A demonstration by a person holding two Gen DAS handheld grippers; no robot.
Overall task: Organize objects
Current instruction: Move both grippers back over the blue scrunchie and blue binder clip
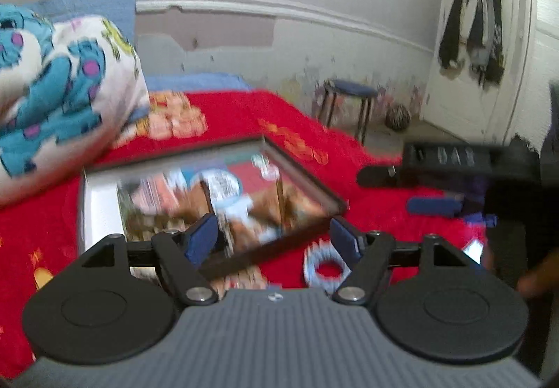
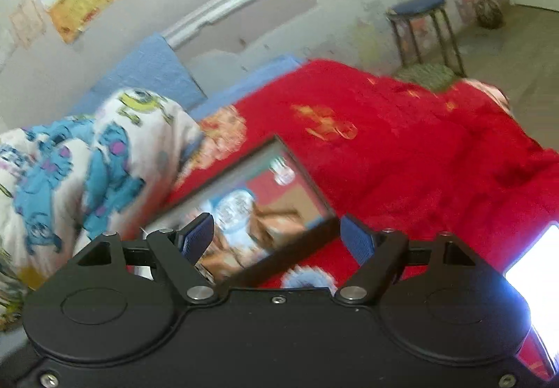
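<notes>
– What is lying under the left gripper [image 1: 274, 236]?
– A dark-framed picture [image 1: 209, 199] is lying on the red bed [image 1: 367, 178]; the fingers [image 1: 202, 238] are standing apart above it.

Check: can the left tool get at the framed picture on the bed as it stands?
Probably yes. The left tool is open, and the framed picture lies flat on the red blanket directly ahead, nothing between them. The right tool sits off to the side. The frames are blurred, so contact is unclear.

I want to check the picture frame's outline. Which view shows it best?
The left wrist view: the picture frame shows nearly whole on the red blanket, though blurred. The right wrist view has it partly hidden behind the right gripper.
</notes>
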